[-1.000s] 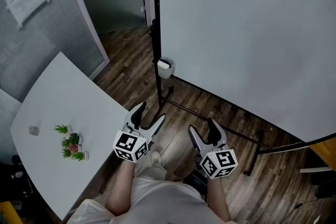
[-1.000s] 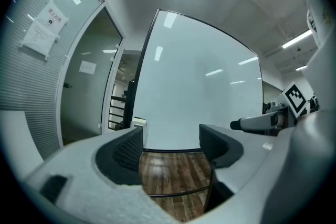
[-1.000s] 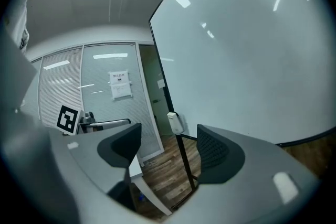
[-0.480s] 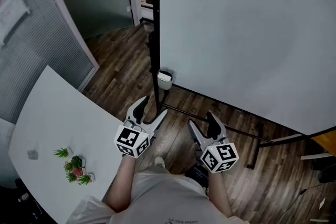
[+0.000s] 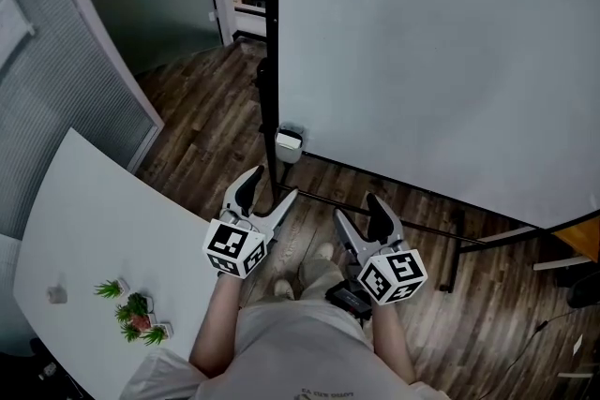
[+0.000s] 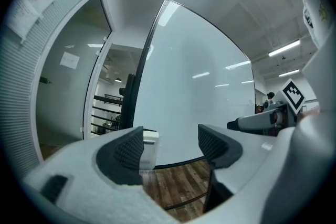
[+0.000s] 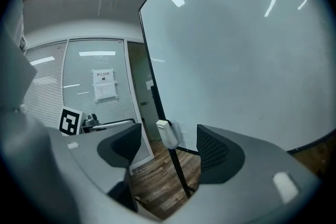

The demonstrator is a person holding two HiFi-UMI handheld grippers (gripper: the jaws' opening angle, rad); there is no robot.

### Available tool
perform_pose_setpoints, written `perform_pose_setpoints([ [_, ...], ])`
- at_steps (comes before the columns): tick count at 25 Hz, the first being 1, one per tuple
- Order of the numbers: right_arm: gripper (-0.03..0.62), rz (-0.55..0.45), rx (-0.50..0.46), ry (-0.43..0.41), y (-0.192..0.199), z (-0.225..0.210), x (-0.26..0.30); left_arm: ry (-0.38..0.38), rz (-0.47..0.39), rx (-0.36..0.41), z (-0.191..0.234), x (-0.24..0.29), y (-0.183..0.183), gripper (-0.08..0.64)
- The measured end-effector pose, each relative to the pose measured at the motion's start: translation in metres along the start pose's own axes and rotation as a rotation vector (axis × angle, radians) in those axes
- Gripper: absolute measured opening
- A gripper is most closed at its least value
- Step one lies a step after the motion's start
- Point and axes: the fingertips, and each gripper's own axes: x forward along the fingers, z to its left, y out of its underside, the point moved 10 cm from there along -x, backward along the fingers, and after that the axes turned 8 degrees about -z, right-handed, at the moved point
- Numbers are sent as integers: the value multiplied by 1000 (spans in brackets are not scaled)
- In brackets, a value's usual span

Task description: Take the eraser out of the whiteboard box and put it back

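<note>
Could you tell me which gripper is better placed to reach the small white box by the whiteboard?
Probably left: the left gripper, jaws apart and empty, sits nearer the small white box than the right gripper.

Air btw the left gripper (image 5: 267,196), the right gripper (image 5: 359,217) and the box (image 5: 289,145) is open, nothing in the way, just wood floor (image 5: 202,112) underneath. Box hangs on the black post (image 5: 268,61) at the board's (image 5: 441,61) lower left corner, so the post blocks its left side and the board face closes off everything behind and to the right. Front & top of the box look free. Table (image 5: 103,220) edge is just beside the left gripper, so it's tight on that side. Stand leg (image 5: 456,262) sits near the right gripper but down at floor level. Floor strip btw table and post is open too.
</note>
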Motion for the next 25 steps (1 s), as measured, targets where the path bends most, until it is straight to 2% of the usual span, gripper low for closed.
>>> perform_pose_setpoints([
  [5, 328, -4, 1, -5, 0, -7, 8, -28, 3, 3, 8, 9, 1, 314],
  [15, 328, -9, 12, -11, -1, -22, 26, -44, 29, 48, 18, 27, 1, 311],
  [25, 328, -4, 15, -12, -4, -41, 44, -46, 63, 53, 29, 58, 5, 311],
])
